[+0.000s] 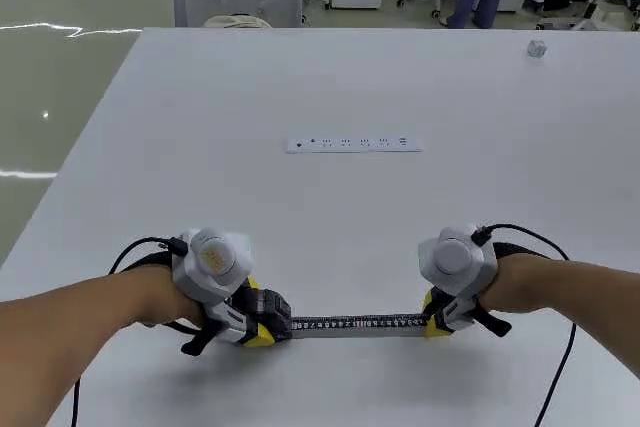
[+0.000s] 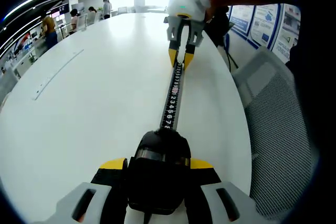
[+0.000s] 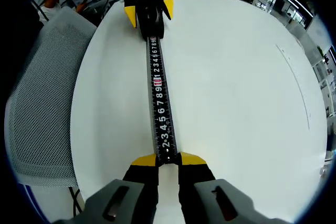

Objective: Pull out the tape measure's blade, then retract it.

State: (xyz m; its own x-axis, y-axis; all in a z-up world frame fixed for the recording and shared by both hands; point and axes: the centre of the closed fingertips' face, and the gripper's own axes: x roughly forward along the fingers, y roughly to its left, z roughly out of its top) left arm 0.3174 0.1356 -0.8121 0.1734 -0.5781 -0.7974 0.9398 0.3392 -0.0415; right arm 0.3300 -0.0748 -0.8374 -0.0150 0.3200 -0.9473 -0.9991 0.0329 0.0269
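While left gripper [image 1: 256, 321] clamps case [image 2: 159, 174], right gripper [image 3: 168, 159] — blade [image 3: 159, 93]

Your left gripper [image 2: 157, 163] clamps the black tape measure case [image 2: 159, 179]; its dark, white-numbered blade [image 3: 160, 98] lies drawn out straight, tip pinched in your right gripper [image 3: 168, 159].

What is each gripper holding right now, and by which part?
The left gripper clamps the tape measure by the sides of its black case. The right gripper pinches the blade at its free end.
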